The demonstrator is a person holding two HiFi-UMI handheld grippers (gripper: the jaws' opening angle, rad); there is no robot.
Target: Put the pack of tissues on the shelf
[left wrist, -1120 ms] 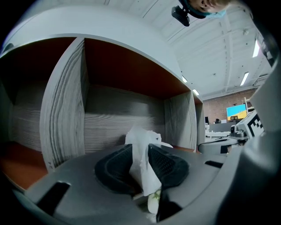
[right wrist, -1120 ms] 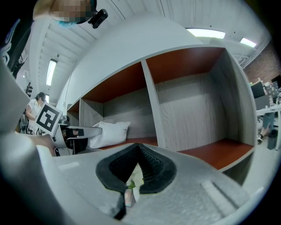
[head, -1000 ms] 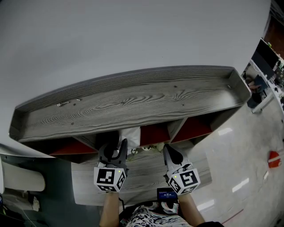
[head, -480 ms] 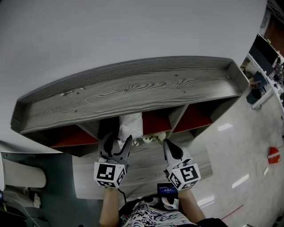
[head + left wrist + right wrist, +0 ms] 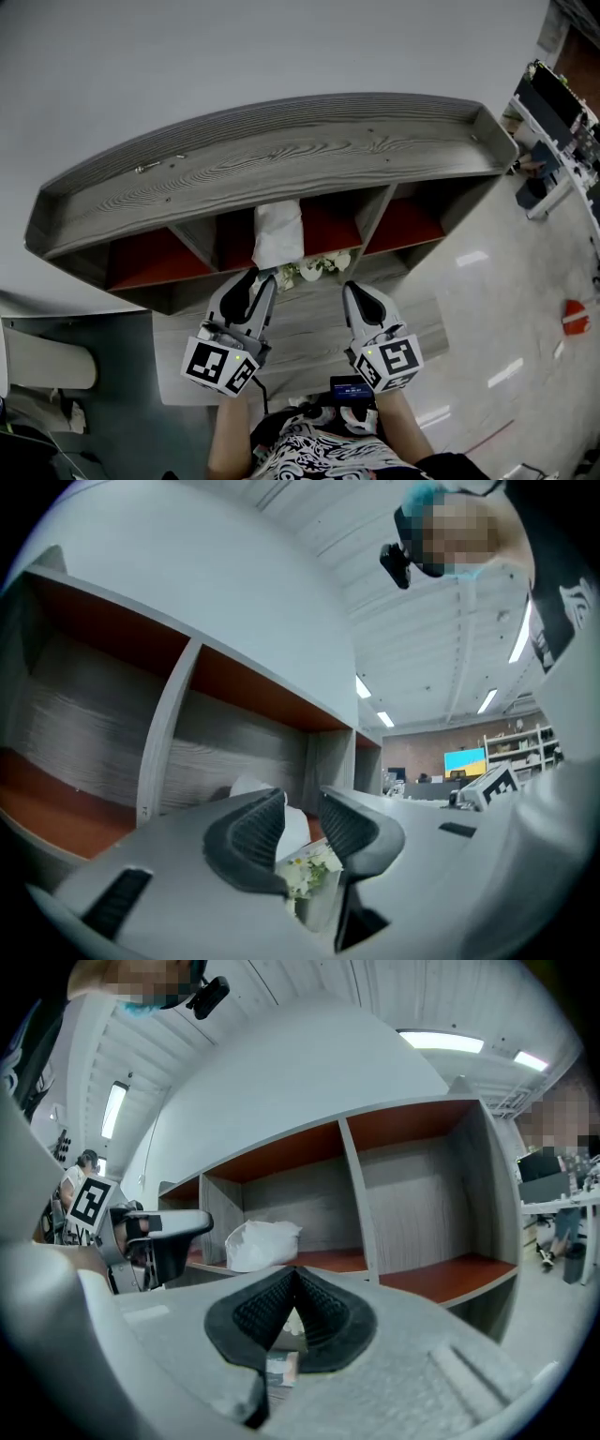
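I'm looking down over both grippers at the shelf [image 5: 281, 159], a grey wood-grain unit with red-lined bays. The pack [image 5: 278, 234] is in the middle bay, on its red floor and toward the left divider. It's white and soft-looking, a lumpy bundle in crinkled wrap with a rounded top and no sharp edges. I can't make out any print on it from here.

The left gripper [image 5: 253, 281] sits just outside that bay, and the pack is at about 12 o'clock from it, clear of the jaws. Those jaws are closing right now, with a narrow gap left between the ribbed pads. Nothing is pressed between them. Through the gap I only see things lying farther off: a bit of the white pack, and some small flowers [image 5: 314, 269] with white blooms and green stems. The flowers lie just in front of the shelf opening, at roughly 1 o'clock from the left gripper.

The right gripper [image 5: 354, 292] is at 3 o'clock from the left one and level with it. Its jaws are pinched together at the tips and hold nothing. From its camera the pack shows at about 11 o'clock, well apart from it.
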